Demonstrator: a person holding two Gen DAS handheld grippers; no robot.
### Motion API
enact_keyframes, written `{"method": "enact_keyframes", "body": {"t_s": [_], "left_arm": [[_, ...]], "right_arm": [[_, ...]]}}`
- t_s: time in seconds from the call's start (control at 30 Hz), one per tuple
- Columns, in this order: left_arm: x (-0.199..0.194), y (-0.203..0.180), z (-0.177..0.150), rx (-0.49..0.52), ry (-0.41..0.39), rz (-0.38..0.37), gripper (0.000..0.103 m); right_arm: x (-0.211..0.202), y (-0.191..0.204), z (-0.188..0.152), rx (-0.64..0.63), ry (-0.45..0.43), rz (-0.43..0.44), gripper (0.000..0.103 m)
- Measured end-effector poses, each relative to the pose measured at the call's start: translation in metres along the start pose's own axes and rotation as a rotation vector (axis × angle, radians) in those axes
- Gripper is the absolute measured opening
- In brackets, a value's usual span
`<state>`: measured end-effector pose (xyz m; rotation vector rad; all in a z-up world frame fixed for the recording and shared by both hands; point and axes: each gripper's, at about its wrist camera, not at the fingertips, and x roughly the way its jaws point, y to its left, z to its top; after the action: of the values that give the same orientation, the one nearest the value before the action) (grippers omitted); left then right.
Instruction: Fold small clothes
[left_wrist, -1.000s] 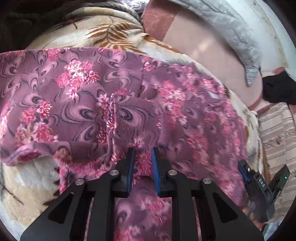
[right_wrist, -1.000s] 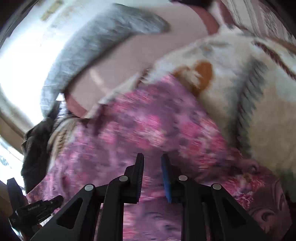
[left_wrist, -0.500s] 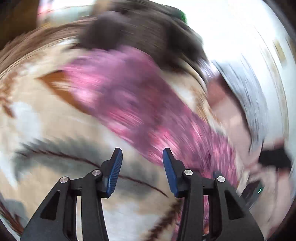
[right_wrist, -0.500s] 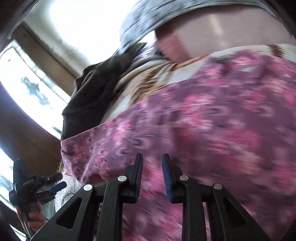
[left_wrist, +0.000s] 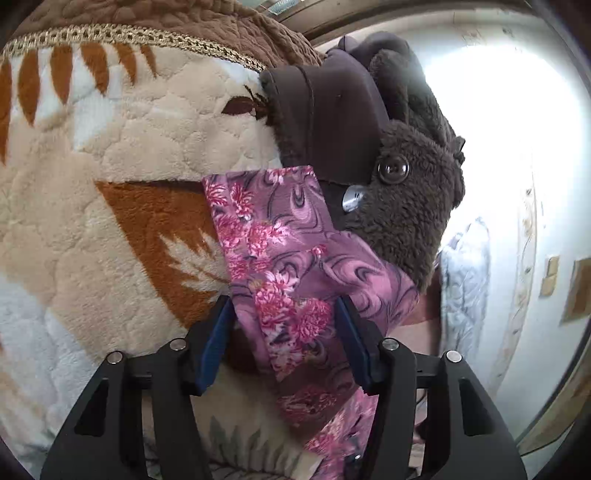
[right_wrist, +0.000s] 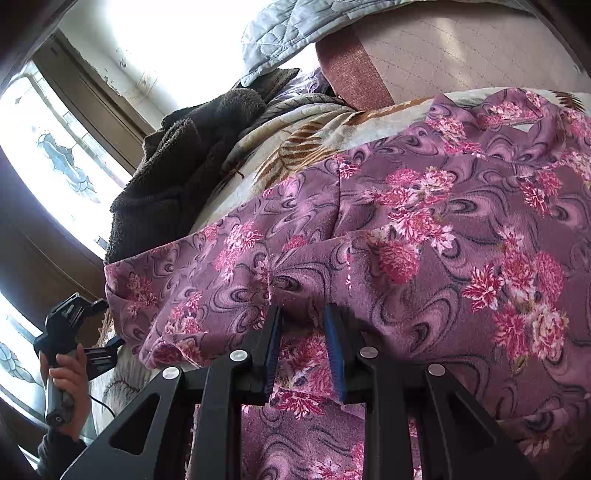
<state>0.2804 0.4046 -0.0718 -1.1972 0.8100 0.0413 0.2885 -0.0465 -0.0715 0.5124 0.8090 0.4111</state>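
Left tongs (left_wrist: 284, 339) have just been opening, jaws wide w/ a strip of the purple floral garment (right_wrist: 424, 236) between them, pads not touching. Right tongs (right_wrist: 303, 347) clenched on a fold; garment's spread over the fleece blanket (left_wrist: 110, 184).

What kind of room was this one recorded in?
Most likely a bedroom: the floral garment lies on a plush leaf-patterned blanket, with a quilted grey bedcover and a window behind.
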Motion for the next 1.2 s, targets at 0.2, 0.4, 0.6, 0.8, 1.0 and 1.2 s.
{"method": "enact_keyframes", "body": {"t_s": [0.2, 0.4, 0.6, 0.8, 1.0, 1.2], "left_arm": [[-0.007, 0.004, 0.005, -0.031, -0.020, -0.071, 0.015], [-0.034, -0.018, -0.010, 0.058, -0.067, -0.071, 0.007], [-0.067, -0.064, -0.034, 0.199, -0.112, -0.082, 0.006], [-0.076, -0.126, -0.069, 0.372, -0.118, -0.095, 0.006], [-0.063, -0.174, -0.116, 0.507, -0.073, -0.100, 0.006], [-0.032, -0.212, -0.176, 0.627, 0.009, -0.079, 0.006]], "right_arm": [[0.001, -0.002, 0.000, 0.006, -0.001, 0.006, 0.025], [0.000, 0.000, 0.001, -0.003, 0.009, -0.017, 0.025], [-0.020, 0.013, -0.004, -0.075, 0.025, -0.088, 0.025], [-0.075, -0.012, -0.018, -0.057, -0.019, -0.123, 0.030], [-0.140, -0.051, -0.030, -0.060, -0.142, -0.244, 0.035], [-0.176, -0.107, -0.033, 0.127, -0.257, -0.256, 0.040]]}}
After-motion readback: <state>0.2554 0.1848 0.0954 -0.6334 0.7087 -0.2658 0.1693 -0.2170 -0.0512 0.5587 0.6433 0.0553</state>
